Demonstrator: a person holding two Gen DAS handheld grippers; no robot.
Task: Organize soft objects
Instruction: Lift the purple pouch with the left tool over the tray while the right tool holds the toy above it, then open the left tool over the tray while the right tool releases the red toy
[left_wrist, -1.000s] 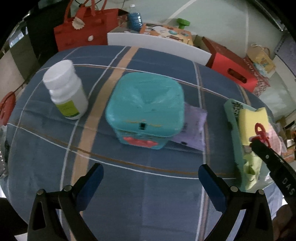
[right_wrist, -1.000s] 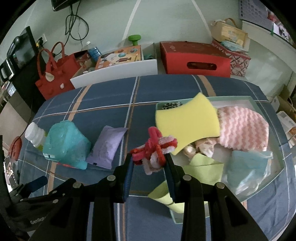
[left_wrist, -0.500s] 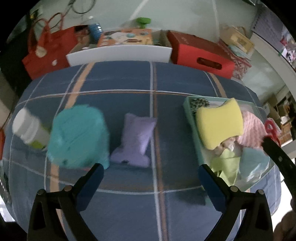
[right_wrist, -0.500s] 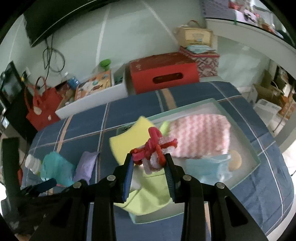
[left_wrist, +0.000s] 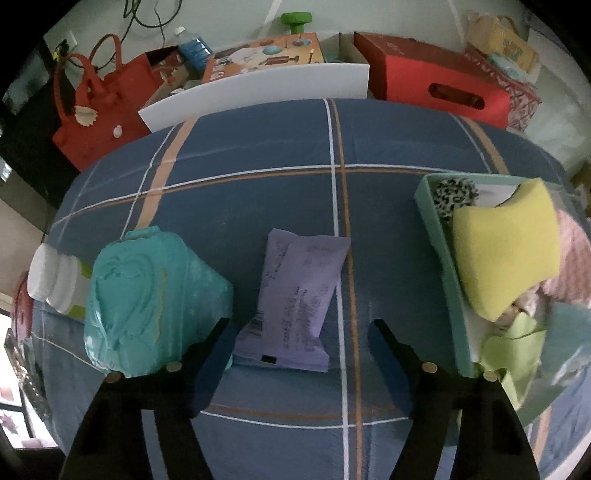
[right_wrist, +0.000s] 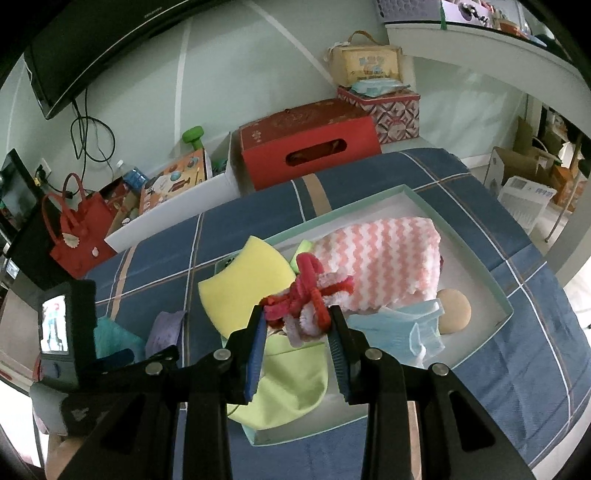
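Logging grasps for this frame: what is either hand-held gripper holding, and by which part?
The right hand-held gripper pinches the red-and-white fuzzy pipe-cleaner bundle by its lower end. The left hand-held gripper is open, holding nothing.

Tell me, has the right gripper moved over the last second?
Yes. The right gripper, holding the pipe cleaners, moved right, from over the tablecloth beside the tray to above its middle.

- Left wrist view looks down close over the bench (left_wrist: 258, 192), tray (left_wrist: 439, 236) at right.
- Right wrist view hangs above that same tray (right_wrist: 476, 266), facing the wall.
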